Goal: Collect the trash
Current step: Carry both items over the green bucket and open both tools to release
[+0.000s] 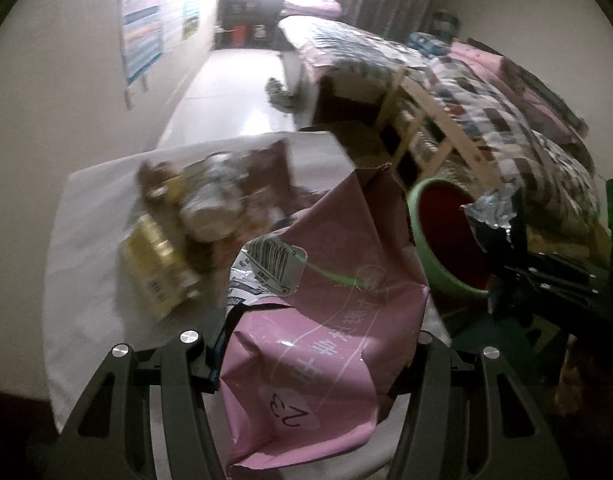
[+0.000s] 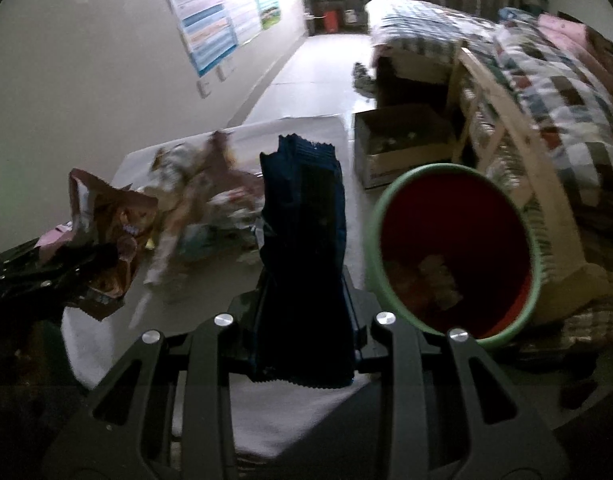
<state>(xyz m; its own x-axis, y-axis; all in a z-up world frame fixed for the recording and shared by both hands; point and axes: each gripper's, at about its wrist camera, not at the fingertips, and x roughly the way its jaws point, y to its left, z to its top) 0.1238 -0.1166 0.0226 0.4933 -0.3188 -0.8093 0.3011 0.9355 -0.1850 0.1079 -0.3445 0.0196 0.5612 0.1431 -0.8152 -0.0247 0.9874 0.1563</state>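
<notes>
My left gripper [image 1: 320, 354] is shut on a pink plastic mailer bag [image 1: 330, 320] with a barcode label, held above the white table [image 1: 86, 216]. My right gripper [image 2: 304, 320] is shut on a dark blue snack wrapper [image 2: 302, 240], which stands upright between the fingers. A bin with a green rim and red inside [image 2: 454, 248] sits just right of the wrapper, with some trash in it; it also shows in the left wrist view [image 1: 446, 240]. A pile of wrappers [image 1: 210, 204] and a yellow box [image 1: 158, 268] lie on the table. The right gripper with its foil-lined wrapper [image 1: 494, 216] shows over the bin.
A cardboard box [image 2: 402, 148] stands on the floor beyond the bin. A bed with a patchwork quilt [image 2: 546, 92] and a wooden rail [image 2: 502, 120] fills the right side. A wall with posters [image 2: 210, 28] runs along the left. The left gripper holding its bag [image 2: 86, 256] shows at left.
</notes>
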